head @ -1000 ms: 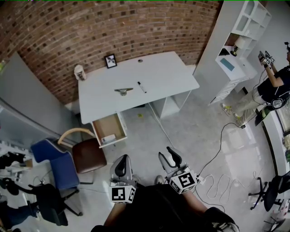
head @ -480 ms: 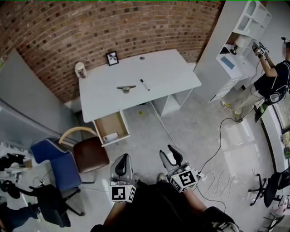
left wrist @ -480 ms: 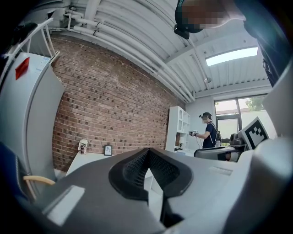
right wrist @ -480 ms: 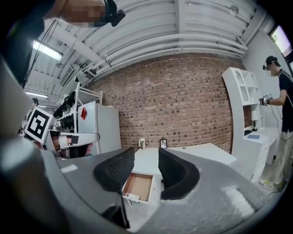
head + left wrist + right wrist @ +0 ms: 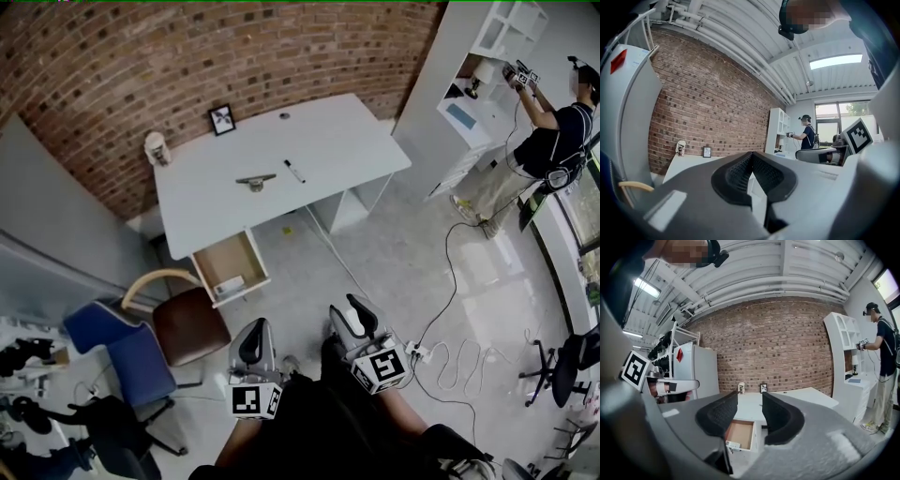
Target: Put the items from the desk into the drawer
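The white desk (image 5: 328,141) stands far ahead against the brick wall. On it lie a black marker (image 5: 294,172), a grey metal tool (image 5: 255,180), a small picture frame (image 5: 222,119) and a paper cup (image 5: 155,147). The wooden drawer (image 5: 230,267) under the desk's left side is pulled out, with a white item (image 5: 225,286) inside. Both grippers hover low near my body, well short of the desk. My left gripper (image 5: 251,339) (image 5: 752,154) is shut, pads together, holding nothing. My right gripper (image 5: 352,317) (image 5: 750,401) is open and empty; the drawer (image 5: 739,433) shows through its gap.
A brown chair (image 5: 187,323) and a blue chair (image 5: 131,352) stand left of the drawer. A white shelf unit (image 5: 469,84) is at the right, where a person (image 5: 553,141) stands. Cables (image 5: 450,356) trail over the floor to my right.
The view has shifted a little, so the desk sits slightly further left. The person at the right has stepped closer to the shelf. Both grippers keep their places.
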Available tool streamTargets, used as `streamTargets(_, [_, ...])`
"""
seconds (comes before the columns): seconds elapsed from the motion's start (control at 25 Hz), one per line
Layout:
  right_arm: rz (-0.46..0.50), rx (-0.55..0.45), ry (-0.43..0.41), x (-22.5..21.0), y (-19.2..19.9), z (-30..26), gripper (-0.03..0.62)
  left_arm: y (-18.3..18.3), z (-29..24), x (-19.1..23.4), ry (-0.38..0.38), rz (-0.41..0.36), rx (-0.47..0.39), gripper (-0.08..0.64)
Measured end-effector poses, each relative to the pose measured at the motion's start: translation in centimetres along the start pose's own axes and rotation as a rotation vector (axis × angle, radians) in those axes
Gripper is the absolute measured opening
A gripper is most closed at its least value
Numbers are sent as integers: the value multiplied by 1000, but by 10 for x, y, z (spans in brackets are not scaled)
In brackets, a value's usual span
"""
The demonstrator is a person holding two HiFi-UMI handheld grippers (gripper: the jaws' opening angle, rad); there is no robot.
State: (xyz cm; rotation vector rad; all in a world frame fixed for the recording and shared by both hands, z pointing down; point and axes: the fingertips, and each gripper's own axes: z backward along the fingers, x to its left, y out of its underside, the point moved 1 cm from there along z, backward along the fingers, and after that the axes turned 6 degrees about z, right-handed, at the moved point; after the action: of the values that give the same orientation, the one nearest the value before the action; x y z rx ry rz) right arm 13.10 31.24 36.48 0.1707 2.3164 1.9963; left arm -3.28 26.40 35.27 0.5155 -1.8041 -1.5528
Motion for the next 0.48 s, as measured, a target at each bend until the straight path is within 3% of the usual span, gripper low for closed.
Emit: streamTargets(0.48, [7,-21,-59,-71,-7,-69,169,-6,-93,-1,-53,-7,-15,20])
